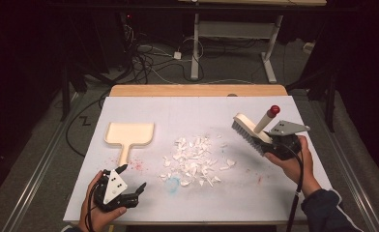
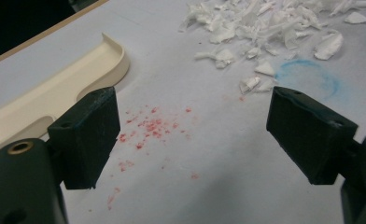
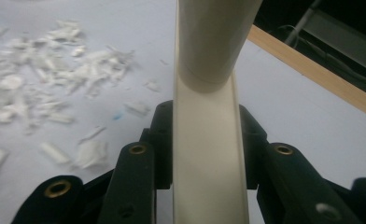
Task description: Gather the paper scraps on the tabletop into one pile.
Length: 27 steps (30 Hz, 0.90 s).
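Here, at a white-topped table under dark surroundings:

Right gripper: the right gripper (image 1: 274, 141) is clamped on a cream brush (image 1: 248, 131) — in the right gripper view its black jaws press both sides of the brush's flat back (image 3: 208, 154).
Brush: held off the table (image 1: 187, 203) at the right side, bristles turned toward the scraps, its round handle with a red tip (image 1: 274, 109) slanting up and away from the person.
Left gripper: the left gripper (image 1: 132, 178) rests low near the front left edge, jaws spread wide with nothing between them; the left gripper view shows bare table and red specks (image 2: 148, 128) in the gap.
Dustpan: a cream dustpan (image 1: 128, 135) lies flat on the left half of the table, handle pointing toward the person, just beyond the left gripper and apart from it.
Scraps: a loose heap of white paper scraps (image 1: 193, 158) sits mid-table — between dustpan and brush, touching neither.
Marks: a faint blue ring (image 2: 312, 77) is on the table at the heap's near edge.
Hands: each hand (image 1: 294, 166) wraps its gripper from below.
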Available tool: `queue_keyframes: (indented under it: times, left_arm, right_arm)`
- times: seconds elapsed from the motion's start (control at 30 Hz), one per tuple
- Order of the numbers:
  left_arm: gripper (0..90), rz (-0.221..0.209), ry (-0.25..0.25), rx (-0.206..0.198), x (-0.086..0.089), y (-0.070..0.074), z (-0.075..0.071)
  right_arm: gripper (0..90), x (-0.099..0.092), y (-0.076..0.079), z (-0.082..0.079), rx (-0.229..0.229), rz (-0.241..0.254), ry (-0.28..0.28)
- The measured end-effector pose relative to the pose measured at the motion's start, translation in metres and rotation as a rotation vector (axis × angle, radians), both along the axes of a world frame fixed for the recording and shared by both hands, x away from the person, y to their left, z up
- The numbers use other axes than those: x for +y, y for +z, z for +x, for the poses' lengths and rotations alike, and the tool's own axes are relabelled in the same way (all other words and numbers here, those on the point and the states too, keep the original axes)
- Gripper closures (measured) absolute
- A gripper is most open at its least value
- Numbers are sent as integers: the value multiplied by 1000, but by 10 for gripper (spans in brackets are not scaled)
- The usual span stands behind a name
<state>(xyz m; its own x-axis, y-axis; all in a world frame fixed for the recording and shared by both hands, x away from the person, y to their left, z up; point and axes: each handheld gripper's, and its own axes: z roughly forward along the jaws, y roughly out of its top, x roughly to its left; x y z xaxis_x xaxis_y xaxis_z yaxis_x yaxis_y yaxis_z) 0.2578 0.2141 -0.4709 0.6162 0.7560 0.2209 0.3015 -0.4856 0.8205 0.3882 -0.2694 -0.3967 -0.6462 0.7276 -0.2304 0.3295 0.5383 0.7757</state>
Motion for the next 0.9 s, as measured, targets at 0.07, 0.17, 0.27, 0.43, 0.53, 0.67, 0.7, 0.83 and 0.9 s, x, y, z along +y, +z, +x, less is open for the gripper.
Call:
queue_keyframes:
  times: [0.07,0.17,0.27,0.43,0.53,0.67,0.7,0.83,0.9]
  left_arm:
    - [167,0,4,4,1,-1,1]
    - [167,7,6,14,1,-2,3]
    - [167,13,5,11,1,-3,3]
    - [167,17,5,15,-1,-3,4]
    - [167,47,-11,3,-4,-4,5]
    - [167,50,-17,8,-5,-4,4]
    - [167,54,-17,8,-5,-4,4]
    - [167,51,-16,10,-4,-4,4]
    - [167,57,-20,11,-4,-4,5]
  right_arm:
    - [683,3,-6,13,14,-14,-23]
    - [683,9,-12,25,1,-38,-44]
    - [683,25,-21,43,-20,-88,-69]
    - [683,52,-31,59,-54,-162,-76]
    - [683,69,-35,65,-63,-180,-60]
    - [683,91,-44,62,-66,-207,-6]
    - [683,91,-44,62,-66,-207,-6]
    - [681,111,-49,47,-57,-210,85]
    - [680,122,-51,32,-66,-216,173]
